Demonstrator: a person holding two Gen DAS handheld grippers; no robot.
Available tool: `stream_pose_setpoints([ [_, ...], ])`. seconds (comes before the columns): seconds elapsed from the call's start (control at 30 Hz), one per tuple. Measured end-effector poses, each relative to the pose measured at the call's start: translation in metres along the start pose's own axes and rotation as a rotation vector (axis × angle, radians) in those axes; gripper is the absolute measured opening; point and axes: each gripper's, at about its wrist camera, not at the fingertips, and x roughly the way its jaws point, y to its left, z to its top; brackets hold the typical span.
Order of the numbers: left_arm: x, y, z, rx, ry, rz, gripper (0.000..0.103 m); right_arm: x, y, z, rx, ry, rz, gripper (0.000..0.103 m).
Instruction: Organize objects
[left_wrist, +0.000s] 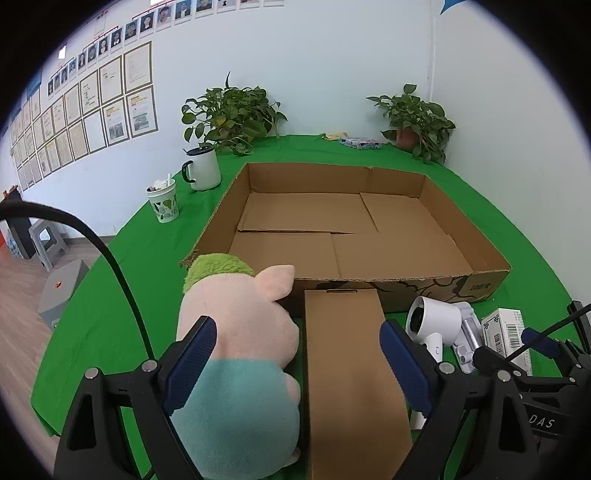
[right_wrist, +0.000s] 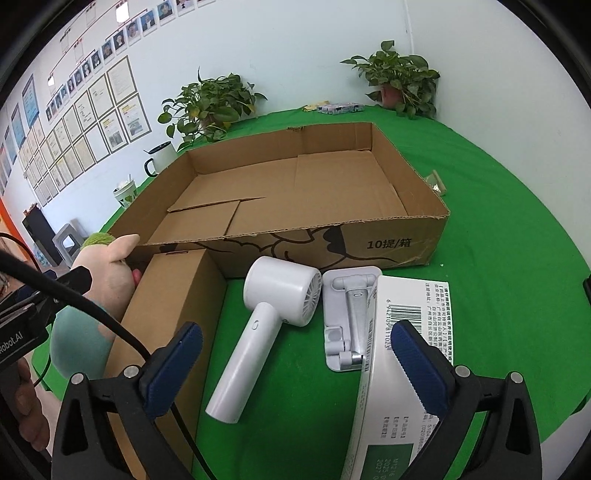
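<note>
On the green-covered bench a wide, shallow cardboard tray stands with nothing in it yet, and everything meant for it waits in a row just in front of its near wall, probably laid out that way so each piece needs only a short lift over the low rim.

From the left: a pink plush pig with a green tuft and teal bottom lies nose toward the tray, touching a closed brown carton beside it. Next come a white handheld fan, flat on its side with its handle pointing back at the person, a white folding stand, and a white printed box whose edge overlaps the stand.

Both tools hang tilted downward over this row, holding nothing. The left hand-held gripper has its jaws spread wide above the pig and the brown carton; the right hand-held gripper is spread just as wide, with the fan's handle and the printed box below its gap. I'd judge the sorting has not really begun, each side lined up over its own half of the pile.

Mugs and potted plants sit well apart at the back.
</note>
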Motion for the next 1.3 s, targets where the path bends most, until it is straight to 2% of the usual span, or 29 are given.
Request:
stream_pose_setpoints([
  [0.37,0.014,-0.021,0.010,0.026,0.037,-0.045,0.090,0.016,-0.020,0.007,0.038,0.027,-0.018,0.102],
  [0.67,0.004,-0.011,0.006,0.011,0.022,-0.059,0.090,0.012,-0.014,0.003,0.030,0.034,-0.043,0.102],
  [0.83,-0.020,0.020,0.011,0.011,-0.034,-0.011,0.090,0.000,0.004,0.003,-0.009,0.041,-0.056,0.102],
  [0.93,-0.045,0.057,0.022,0.008,-0.090,0.073,0.090,-0.010,0.026,0.010,-0.075,0.054,-0.029,0.102],
  [1.0,-0.065,0.082,0.028,-0.007,-0.127,0.150,0.090,-0.021,0.048,0.016,-0.142,0.064,0.027,0.102],
  [1.07,-0.086,0.106,0.030,-0.033,-0.163,0.207,0.090,-0.040,0.081,0.027,-0.206,0.079,0.175,0.102],
  [1.13,-0.101,0.125,0.028,-0.073,-0.186,0.251,0.090,-0.064,0.111,0.033,-0.235,0.093,0.394,0.102],
  [1.2,-0.105,0.136,0.026,-0.103,-0.184,0.263,0.090,-0.083,0.126,0.036,-0.230,0.101,0.562,0.102],
  [1.23,-0.104,0.137,0.024,-0.115,-0.178,0.254,0.090,-0.090,0.129,0.036,-0.219,0.098,0.616,0.103],
  [1.3,-0.094,0.134,0.021,-0.124,-0.150,0.215,0.090,-0.088,0.123,0.036,-0.187,0.100,0.633,0.103],
])
